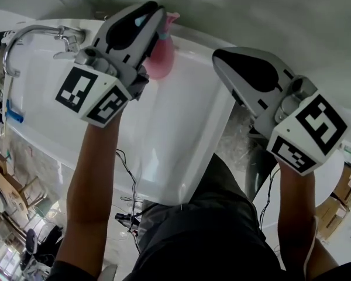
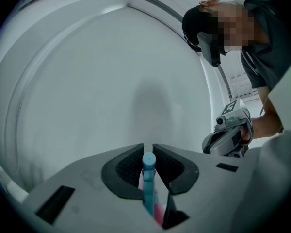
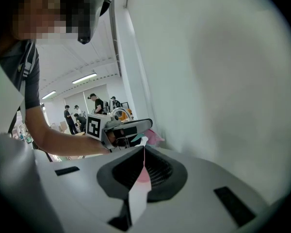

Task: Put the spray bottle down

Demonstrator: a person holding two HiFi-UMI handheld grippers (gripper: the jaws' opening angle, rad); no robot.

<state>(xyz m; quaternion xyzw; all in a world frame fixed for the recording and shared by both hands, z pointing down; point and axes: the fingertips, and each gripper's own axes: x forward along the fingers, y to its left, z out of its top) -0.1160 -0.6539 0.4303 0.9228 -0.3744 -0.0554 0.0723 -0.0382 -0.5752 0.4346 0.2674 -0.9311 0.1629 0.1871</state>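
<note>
The spray bottle (image 1: 161, 56) is pink with a blue trigger and hangs over the far rim of the white tub (image 1: 169, 139). My left gripper (image 1: 157, 12) is shut on its top. In the left gripper view the blue nozzle (image 2: 148, 176) stands pinched between the jaws of the left gripper (image 2: 148, 147). My right gripper (image 1: 223, 58) hovers to the right of the bottle, apart from it, jaws together. In the right gripper view the right gripper (image 3: 144, 150) shows only a thin slit with a pale pink strip in it; beyond it are the left gripper (image 3: 123, 129) and the bottle (image 3: 154, 138).
A chrome faucet (image 1: 38, 34) curves over the tub's left end. A grey wall (image 1: 269, 16) rises behind the tub. Cables lie on the floor (image 1: 128, 215) by my legs. Several people stand far off in the right gripper view.
</note>
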